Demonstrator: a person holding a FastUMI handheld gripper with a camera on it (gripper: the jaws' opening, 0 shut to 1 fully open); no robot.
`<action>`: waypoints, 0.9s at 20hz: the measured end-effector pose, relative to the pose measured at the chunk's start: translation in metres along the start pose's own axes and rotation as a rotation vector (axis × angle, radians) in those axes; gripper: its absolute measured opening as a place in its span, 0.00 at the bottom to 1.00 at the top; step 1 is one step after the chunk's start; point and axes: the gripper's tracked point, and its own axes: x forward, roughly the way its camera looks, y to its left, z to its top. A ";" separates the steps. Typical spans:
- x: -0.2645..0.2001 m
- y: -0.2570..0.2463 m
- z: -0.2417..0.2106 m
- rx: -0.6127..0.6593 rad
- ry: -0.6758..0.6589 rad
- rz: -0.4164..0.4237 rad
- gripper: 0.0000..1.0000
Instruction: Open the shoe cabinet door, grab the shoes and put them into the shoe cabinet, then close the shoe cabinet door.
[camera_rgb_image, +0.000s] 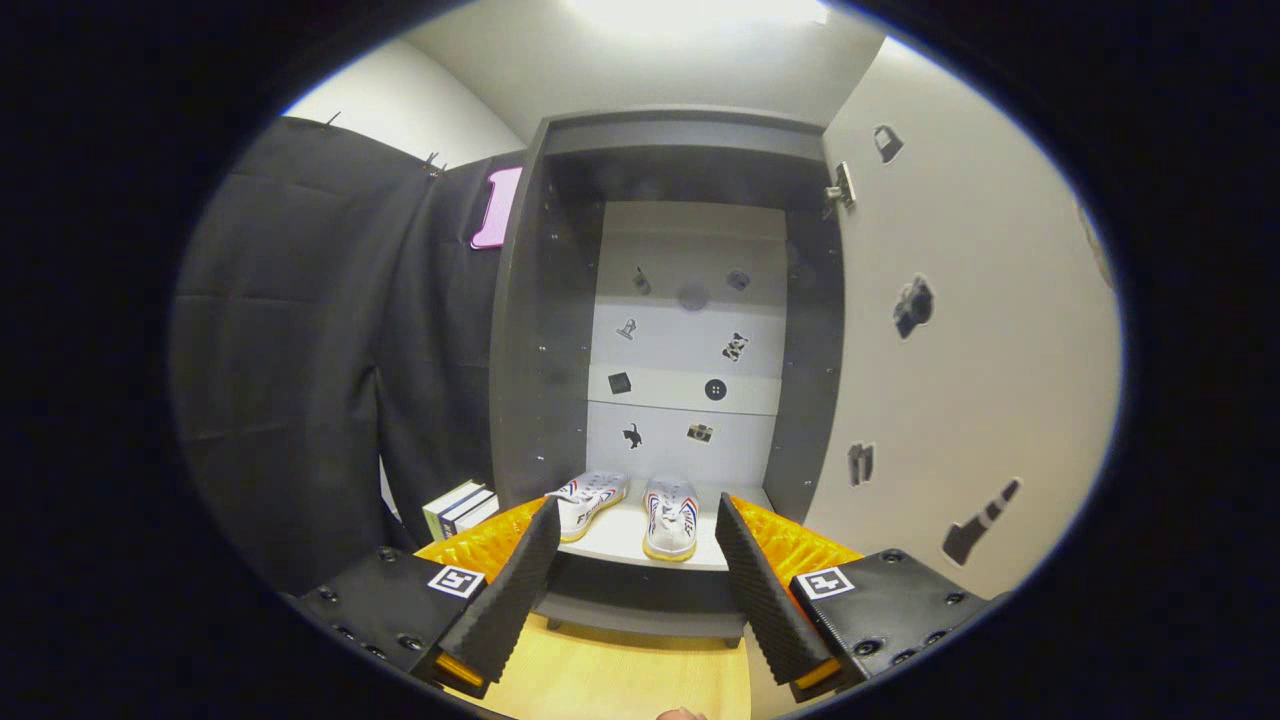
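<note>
Fingers: I had the gripper (640, 560) spread wide with nothing held; the two fingers (510, 585) stood well apart and empty, framing the bottom shelf of the cabinet.

Shoes: the pair of shoes (630, 510) sat side by side on the cabinet's lowest shelf (625, 545), just beyond the fingertips and between them, the left shoe (588, 500) angled a little outward, the right shoe (671, 515) pointing more or less straight at me with its toe at the shelf's front edge.

Cabinet: the shoe cabinet (530, 330) stood open ahead of me, its pale back panel dotted with small stickers.

Door: the cabinet door (960, 350) was swung wide to the right of the fingers, hinge (840, 187) showing near its top.

Step, as I judged it: shoes in place; only the door remained to be closed.

Risk one: the right shoe's toe looked close to the shelf's lip, so I reckoned the closing door could catch it and stop short.

Risk two: pushing the flat door with open fingers, I thought the tip might slip off and the door swing back.

Surroundings: a stack of books (460, 508) rested on the floor left of the cabinet, clear of the door's path.
</note>
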 end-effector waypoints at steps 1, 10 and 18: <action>-0.017 0.000 0.005 0.010 -0.016 0.005 0.97; -0.138 -0.003 0.027 0.033 -0.093 0.150 0.97; -0.206 -0.059 0.029 0.033 -0.091 0.237 0.97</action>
